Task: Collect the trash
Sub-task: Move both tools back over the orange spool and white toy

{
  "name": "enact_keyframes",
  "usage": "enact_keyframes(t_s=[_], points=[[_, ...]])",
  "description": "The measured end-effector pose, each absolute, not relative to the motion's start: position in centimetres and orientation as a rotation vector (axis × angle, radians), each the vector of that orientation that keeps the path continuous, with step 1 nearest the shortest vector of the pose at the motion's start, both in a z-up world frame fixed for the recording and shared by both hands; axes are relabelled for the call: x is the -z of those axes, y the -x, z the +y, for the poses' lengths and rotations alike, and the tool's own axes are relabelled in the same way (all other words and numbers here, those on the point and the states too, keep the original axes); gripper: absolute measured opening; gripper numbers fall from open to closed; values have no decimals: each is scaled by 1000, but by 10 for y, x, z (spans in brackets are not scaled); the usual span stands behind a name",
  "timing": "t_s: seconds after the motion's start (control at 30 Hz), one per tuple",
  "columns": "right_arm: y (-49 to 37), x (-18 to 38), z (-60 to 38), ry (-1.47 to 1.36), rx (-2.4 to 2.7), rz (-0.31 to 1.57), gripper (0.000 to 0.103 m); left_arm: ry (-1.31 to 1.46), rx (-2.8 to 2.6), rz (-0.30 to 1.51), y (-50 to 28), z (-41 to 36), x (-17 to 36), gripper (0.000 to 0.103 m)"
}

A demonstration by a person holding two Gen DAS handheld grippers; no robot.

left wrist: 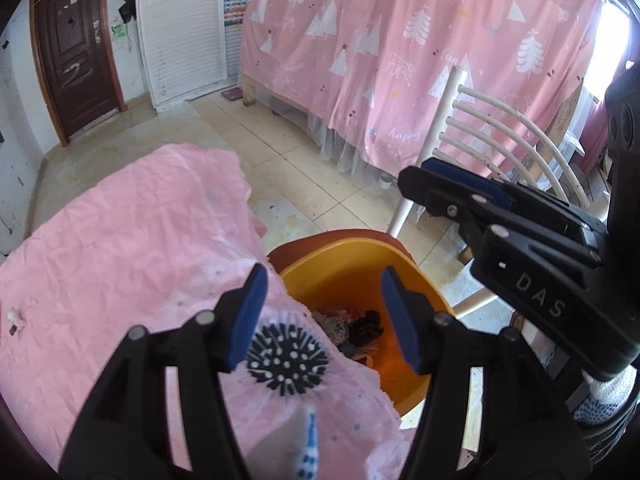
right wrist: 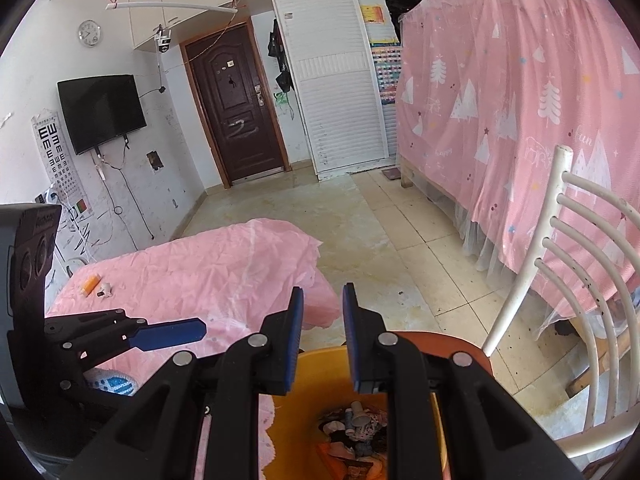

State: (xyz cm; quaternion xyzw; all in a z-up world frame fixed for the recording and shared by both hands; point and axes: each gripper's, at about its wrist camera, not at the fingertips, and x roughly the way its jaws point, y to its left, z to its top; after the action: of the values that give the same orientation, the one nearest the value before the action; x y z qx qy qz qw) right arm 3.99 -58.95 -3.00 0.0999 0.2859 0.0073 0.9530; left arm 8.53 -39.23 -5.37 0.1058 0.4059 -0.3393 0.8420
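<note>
Trash left to collect: an orange tube (right wrist: pixel 89 285) and small white scraps (right wrist: pixel 105 290) on the pink tablecloth (right wrist: pixel 208 268), far side of the table, well apart from both grippers. In the right wrist view they lie up and to the left of the fingers, beyond the left gripper (right wrist: pixel 176 330); the tube's long axis runs diagonally, lower-left to upper-right. The left wrist view shows only a small white scrap (left wrist: pixel 13 317) at the far left edge. Left hand is the nearer one, so the next reach is likely its job (my judgement).

Left gripper (left wrist: pixel 320 316): jaws apart at about half width, nothing between the pads, hanging over the table edge and the orange bin (left wrist: pixel 344 268). The bin already has a pile of wrappers and paper bits (right wrist: pixel 356 424) in the bottom.

Right gripper (right wrist: pixel 322 340): blue pads sit parallel with a narrow gap showing, nothing in it; I read it as closed and empty, poised above the bin, beside a white chair (right wrist: pixel 576 264).
</note>
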Motion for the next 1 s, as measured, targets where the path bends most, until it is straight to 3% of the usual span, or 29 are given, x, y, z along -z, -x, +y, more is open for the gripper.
enact_keyframes(t_s=[0.4,0.47,0.53,0.6,0.73,1.0], points=[[-75,12,-531,-129,-86,595,12,-159,624,820,-101,-334,37,57],[-82,9,-521,-119,-99,595,19,-142,603,819,-106,-321,36,57],[-88,6,-510,-114,-114,592,39,-126,576,817,-110,-306,34,57],[-95,2,-499,-105,-132,591,46,-112,551,811,-114,-290,32,57],[-108,-2,-467,-71,-172,597,53,-87,505,795,-120,-260,28,57],[-131,-11,-411,-21,-234,601,55,-55,416,779,-129,-205,25,57]])
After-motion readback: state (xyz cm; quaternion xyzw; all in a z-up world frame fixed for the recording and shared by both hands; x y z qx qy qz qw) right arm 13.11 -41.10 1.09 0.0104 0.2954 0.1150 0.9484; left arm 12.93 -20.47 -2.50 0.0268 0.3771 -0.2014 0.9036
